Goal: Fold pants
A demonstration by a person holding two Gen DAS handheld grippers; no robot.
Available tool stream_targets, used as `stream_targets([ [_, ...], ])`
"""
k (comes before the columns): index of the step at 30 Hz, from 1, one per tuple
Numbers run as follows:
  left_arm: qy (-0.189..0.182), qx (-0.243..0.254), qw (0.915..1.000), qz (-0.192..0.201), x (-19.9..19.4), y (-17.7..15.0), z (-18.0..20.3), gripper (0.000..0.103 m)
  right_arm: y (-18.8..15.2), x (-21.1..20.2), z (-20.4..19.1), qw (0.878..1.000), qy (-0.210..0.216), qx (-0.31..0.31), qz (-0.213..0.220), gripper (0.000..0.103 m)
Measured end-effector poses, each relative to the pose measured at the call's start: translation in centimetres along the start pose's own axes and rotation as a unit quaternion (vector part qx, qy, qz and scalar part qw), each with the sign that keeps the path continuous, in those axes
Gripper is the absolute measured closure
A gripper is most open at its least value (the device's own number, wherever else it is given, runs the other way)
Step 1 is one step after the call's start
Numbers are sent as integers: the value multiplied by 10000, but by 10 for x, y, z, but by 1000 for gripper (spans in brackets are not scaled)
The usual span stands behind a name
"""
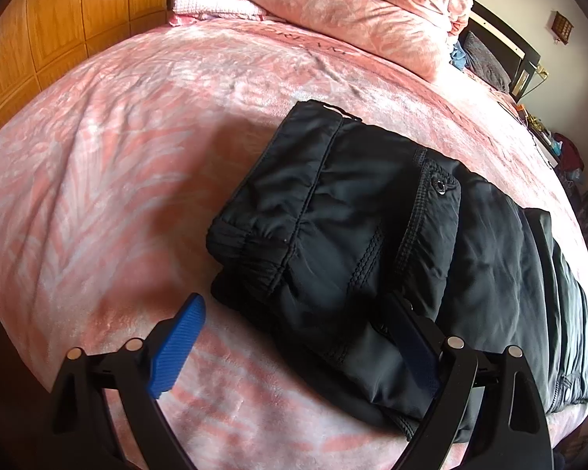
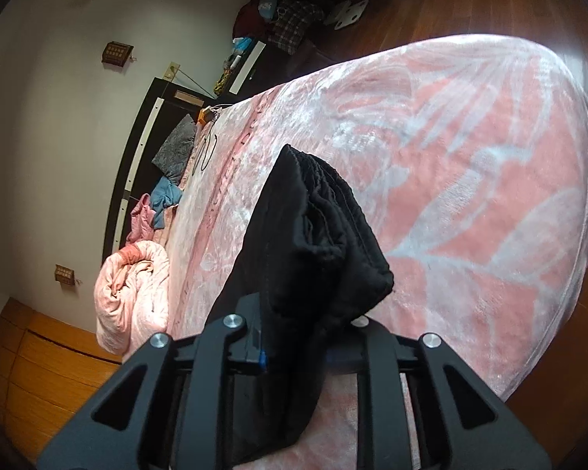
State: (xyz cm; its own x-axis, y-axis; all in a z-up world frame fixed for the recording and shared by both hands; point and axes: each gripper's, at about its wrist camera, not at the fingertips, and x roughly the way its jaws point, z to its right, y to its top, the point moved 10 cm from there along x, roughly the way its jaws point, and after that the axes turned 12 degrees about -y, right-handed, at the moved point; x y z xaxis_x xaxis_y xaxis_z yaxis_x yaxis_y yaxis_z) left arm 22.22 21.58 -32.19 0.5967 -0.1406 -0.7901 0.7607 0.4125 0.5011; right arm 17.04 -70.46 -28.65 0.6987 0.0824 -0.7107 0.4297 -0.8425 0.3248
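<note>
In your left wrist view, the left gripper [image 1: 294,337] stands wide open with nothing pinched. Its blue ribbed left pad [image 1: 178,346] hangs over the pink leaf-patterned plush blanket [image 1: 109,180], and the dark right finger lies over the near edge of the black padded pants [image 1: 356,243]. The pants lie folded into a thick bundle on the blanket, waistband end to the left, a small metal snap [image 1: 439,187] showing on a pocket flap, and more black fabric trailing off to the right. This view alone shows the folded bundle lying flat, the wooden panelled wardrobe [image 1: 58,19] at far left and a rolled pink quilt [image 1: 356,8] at the far end of the bed.

In your right wrist view, the right gripper [image 2: 294,337] is clamped on the pants [image 2: 313,235]: black fabric fills the gap between the fingers, rises ahead of them as a bunched, lifted fold, and hides the tips. Only here do you see that lifted end, with the blanket [image 2: 470,164] spreading out beyond it.

This camera is rolled, so the room appears sideways: a white wall with two small brown fixtures, a dark headboard [image 2: 137,156] with a pale strip, a grey cushion [image 2: 176,149], blue and pink garments beside it, cluttered furniture with clothes farther off, and dark wooden flooring [image 2: 470,4] past the bed's edge.
</note>
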Motion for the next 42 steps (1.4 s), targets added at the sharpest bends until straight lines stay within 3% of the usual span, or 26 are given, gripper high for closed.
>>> stream_targets([
  [5, -42, -2, 10000, 12, -1, 0, 1, 11, -2, -19, -31, 9953, -620, -642, 375, 89],
  [9, -47, 71, 9999, 59, -3, 0, 4, 11, -5, -37, -61, 9887, -825, -1051, 682, 89],
  [19, 35, 186, 9998, 81, -3, 3, 8, 11, -16, -61, -120, 9686, -1007, -1914, 1224, 90],
  [27, 133, 198, 9996, 125, -4, 3, 8, 11, -30, -73, -156, 9543, -1000, -2441, 1403, 90],
  [42, -46, 158, 9998, 146, -5, 2, 8, 11, -74, -92, -226, 9016, -1344, -3600, 1986, 90],
])
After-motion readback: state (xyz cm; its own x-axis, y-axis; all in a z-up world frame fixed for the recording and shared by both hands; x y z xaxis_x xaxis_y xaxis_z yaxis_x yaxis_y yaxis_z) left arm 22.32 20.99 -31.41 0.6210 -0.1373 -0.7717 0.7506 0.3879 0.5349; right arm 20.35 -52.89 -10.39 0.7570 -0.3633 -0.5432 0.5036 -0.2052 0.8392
